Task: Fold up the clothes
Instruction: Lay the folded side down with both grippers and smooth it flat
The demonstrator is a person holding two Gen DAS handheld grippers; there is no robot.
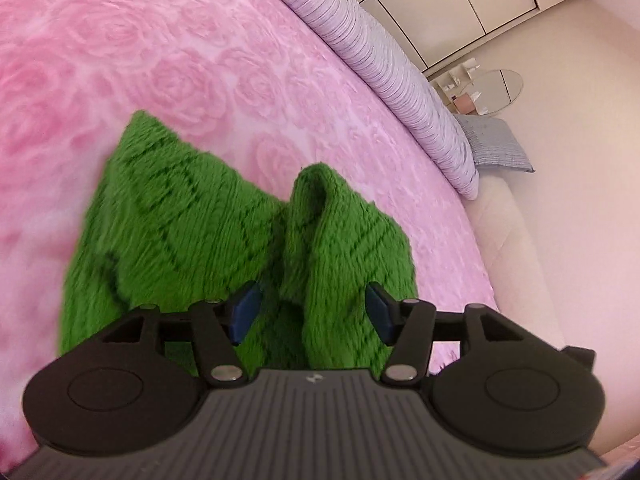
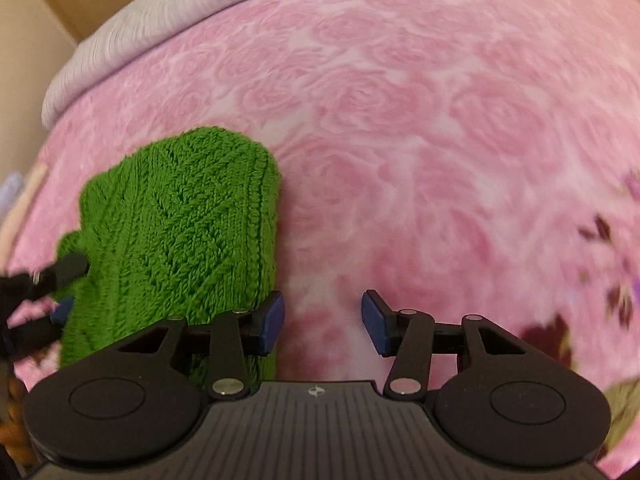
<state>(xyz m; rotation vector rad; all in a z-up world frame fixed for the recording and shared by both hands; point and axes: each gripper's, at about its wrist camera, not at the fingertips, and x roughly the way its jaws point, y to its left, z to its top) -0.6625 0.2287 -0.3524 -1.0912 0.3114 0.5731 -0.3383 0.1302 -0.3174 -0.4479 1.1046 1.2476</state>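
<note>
The left claw (image 1: 310, 312) hangs low over a green knitted garment (image 1: 192, 240), its two blue pads spread wide with a raised ridge of the knit standing up between them; neither pad visibly presses the yarn. The right claw (image 2: 322, 322) is also spread, its pads apart over bare pink rose-patterned blanket (image 2: 420, 140), and its left pad sits just beside the garment's right edge. From the right wrist view the left claw shows as dark links and a blue pad at the garment's left side.

The garment (image 2: 180, 232) lies on the blanket as a thick, roughly rectangular bundle of chunky cable-stitch knit, folded over with a rounded far end. In the left wrist view it looks less tidy: one broad flat flap to the left of the ridge and a bunched, upright fold to the right. Beyond the garment, at the blanket's far edge, runs a striped lilac bolster (image 1: 380, 60), with a small checked pillow (image 1: 496, 144) beside it.
</note>
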